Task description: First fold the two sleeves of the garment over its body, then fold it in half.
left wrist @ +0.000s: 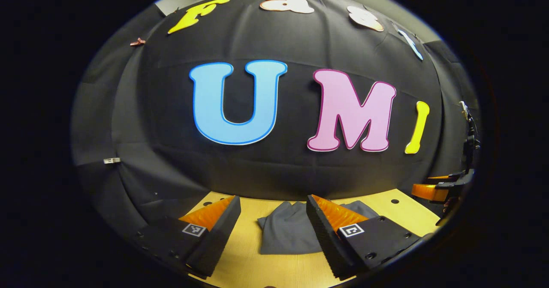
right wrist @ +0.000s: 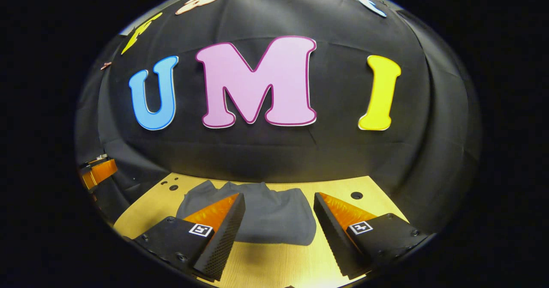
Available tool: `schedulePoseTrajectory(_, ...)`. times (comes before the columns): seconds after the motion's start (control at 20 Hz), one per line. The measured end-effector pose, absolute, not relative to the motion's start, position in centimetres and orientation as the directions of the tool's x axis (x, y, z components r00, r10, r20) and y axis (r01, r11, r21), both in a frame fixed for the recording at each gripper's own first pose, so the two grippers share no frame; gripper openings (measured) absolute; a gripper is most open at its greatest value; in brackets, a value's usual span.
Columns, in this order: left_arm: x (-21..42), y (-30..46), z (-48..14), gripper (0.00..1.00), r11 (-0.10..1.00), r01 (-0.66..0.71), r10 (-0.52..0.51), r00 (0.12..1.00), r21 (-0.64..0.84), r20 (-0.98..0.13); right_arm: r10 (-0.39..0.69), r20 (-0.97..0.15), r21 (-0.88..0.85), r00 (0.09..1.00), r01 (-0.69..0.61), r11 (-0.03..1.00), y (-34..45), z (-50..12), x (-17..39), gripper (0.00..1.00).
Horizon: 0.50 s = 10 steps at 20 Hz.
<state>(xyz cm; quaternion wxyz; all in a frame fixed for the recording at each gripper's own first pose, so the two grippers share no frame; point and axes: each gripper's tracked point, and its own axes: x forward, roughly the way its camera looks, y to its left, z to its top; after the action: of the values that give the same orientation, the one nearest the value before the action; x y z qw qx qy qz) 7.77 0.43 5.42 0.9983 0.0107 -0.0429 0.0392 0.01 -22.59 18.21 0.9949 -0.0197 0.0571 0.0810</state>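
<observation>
**Grey garment lies bunched on the worktop, both claws open above it**

The wooden worktop (left wrist: 274,262) runs across the bottom of both views and ends at the black cloth wall (left wrist: 266,168) behind it. Dark round holes dot its surface near the far edge in both views.

The grey garment (right wrist: 266,219) lies on the worktop close to the wall, as a compact, rumpled heap rather than spread flat. In the right gripper view almost all of it shows, with a rounded near edge and a lump of cloth rising at its left end. In the left gripper view the garment (left wrist: 287,232) shows its left edge and a fold line near the top, while its right part is hidden behind that claw's right finger. Which parts are the sleeves is hard to tell in either view.

The left claw (left wrist: 274,228) is wide open, its fingers well apart and holding nothing, raised above the worktop. The right claw (right wrist: 279,228) is likewise wide open and empty, with the garment seen between and beyond its fingers.

At the right edge of the left gripper view the other claw appears, small and blurred. At the left edge of the right gripper view a part of the left claw likewise appears.
</observation>
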Motion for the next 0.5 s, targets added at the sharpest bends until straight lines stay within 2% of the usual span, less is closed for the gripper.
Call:
schedulePoseTrajectory(0.3,-0.2,0.2,3.7,0.97,0.997,-0.073,0.070,0.988,0.015,0.139,0.147,-0.129,0.029,0.981,-0.144,0.989,-21.1,16.2,-8.7,0.99)
schedulePoseTrajectory(0.5,-3.7,-0.8,1.0,0.96,0.999,-0.029,0.030,0.992,-0.014,0.119,0.155,-0.218,0.099,0.964,-0.136,0.986,-19.2,11.8,-13.8,0.98)
